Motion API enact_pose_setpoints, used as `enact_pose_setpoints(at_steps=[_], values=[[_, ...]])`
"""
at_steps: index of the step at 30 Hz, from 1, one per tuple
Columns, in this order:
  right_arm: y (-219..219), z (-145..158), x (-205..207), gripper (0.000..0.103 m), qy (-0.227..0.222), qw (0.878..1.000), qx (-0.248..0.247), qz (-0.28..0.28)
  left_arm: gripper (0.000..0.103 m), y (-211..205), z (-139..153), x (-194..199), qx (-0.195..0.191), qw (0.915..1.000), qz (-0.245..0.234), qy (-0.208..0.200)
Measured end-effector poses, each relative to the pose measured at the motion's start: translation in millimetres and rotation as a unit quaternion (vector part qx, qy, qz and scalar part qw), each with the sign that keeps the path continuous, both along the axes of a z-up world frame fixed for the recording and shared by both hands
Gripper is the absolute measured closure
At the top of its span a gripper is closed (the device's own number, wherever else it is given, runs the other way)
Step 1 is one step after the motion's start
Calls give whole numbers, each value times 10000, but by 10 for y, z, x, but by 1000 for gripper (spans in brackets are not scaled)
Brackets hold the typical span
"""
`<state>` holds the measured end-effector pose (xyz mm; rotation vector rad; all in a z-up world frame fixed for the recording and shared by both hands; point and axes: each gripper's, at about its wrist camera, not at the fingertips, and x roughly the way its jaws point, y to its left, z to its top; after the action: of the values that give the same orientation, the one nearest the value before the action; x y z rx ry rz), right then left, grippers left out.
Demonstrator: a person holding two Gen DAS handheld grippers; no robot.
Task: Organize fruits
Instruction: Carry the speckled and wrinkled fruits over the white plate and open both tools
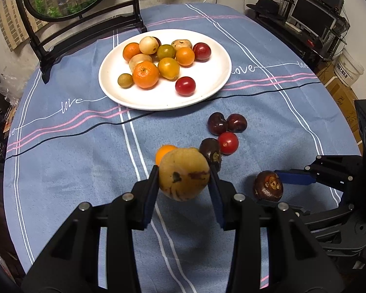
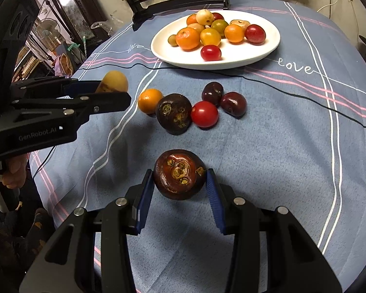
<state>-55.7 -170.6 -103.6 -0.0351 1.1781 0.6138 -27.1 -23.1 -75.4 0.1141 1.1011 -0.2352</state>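
We hold a tan, brown-marked fruit (image 1: 183,173) pinched in the left tongs (image 1: 184,178), lifted clear of the tabletop (image 1: 73,158). The right tongs (image 2: 180,178) pinch a dark brown water chestnut (image 2: 179,173). Beyond them, an orange fruit (image 2: 150,100), a second chestnut (image 2: 174,113), a cherry tomato (image 2: 204,114) and two dark fruits (image 2: 233,103) lie loose on the cloth. The white plate (image 1: 207,92) behind them carries mixed fruits.

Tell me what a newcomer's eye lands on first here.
Two fruits held above the blue striped tablecloth: a tan-yellow speckled round fruit clamped in the left gripper, and a dark brown knobbly fruit in the right gripper. Beyond them, at the far side, a white round plate holds orange, yellow and red fruits.
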Motion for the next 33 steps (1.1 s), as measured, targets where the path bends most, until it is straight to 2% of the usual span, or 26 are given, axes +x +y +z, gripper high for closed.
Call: enact_pose_setpoints(at_steps=[17,27,33], values=[[29,14,95,59,47,9999,91,80,63,34,34,172,-92,10000,31,11],[-39,562,667,59,-770,9969,117,-77,63,304,389,750,-84,9980,410,-467],[-41,843,1103,59,-1198,9924,175,-204,63,294,566,1151,-72,9960,540,-706]])
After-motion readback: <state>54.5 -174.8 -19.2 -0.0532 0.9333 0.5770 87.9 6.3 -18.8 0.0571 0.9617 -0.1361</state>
